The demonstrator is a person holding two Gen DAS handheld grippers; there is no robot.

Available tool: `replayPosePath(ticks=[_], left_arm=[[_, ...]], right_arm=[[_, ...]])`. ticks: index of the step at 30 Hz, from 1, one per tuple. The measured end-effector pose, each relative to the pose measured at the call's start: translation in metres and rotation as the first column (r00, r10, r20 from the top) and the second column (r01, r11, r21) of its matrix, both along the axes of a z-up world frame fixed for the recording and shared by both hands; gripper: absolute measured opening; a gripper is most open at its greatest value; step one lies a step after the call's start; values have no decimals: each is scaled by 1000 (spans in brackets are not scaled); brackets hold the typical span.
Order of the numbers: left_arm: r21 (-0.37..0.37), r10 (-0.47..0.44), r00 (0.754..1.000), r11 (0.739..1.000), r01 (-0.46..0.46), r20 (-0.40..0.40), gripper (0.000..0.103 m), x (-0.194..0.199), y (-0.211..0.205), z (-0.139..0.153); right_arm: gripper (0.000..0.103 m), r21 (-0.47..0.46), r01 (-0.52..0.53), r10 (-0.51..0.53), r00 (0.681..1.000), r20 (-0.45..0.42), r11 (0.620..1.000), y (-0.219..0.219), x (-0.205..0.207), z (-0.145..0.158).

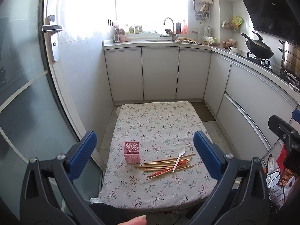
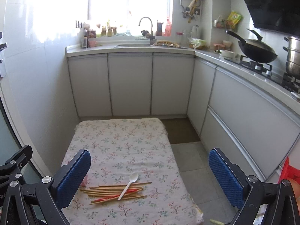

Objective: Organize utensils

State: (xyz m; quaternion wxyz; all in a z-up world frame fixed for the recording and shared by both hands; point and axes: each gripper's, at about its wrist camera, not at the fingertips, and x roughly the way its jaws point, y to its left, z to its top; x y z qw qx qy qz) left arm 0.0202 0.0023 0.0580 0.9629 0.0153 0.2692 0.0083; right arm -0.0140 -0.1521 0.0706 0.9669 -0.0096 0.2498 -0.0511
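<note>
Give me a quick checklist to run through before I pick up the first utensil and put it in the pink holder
1. Left hand-held gripper open and holding nothing: ok.
2. Right hand-held gripper open and holding nothing: ok.
3. Pink holder upright on the floral cloth, left of the pile: ok.
4. Holder has room inside: cannot tell, its inside is not visible.
5. White spoon free to lift: ok, it lies on top of the chopsticks.
6. Chopsticks lined up for a clean pinch: not ok, they cross each other in a loose heap, with red ones mixed in.
</note>
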Motion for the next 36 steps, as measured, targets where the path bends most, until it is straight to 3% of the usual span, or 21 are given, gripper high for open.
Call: replayPosePath(ticks=[36], left_arm=[[9, 19, 1000, 1000, -19, -13, 102, 18, 4, 1]], right_arm=[[103, 3, -24, 24, 1000, -6, 1000, 0, 18, 1]])
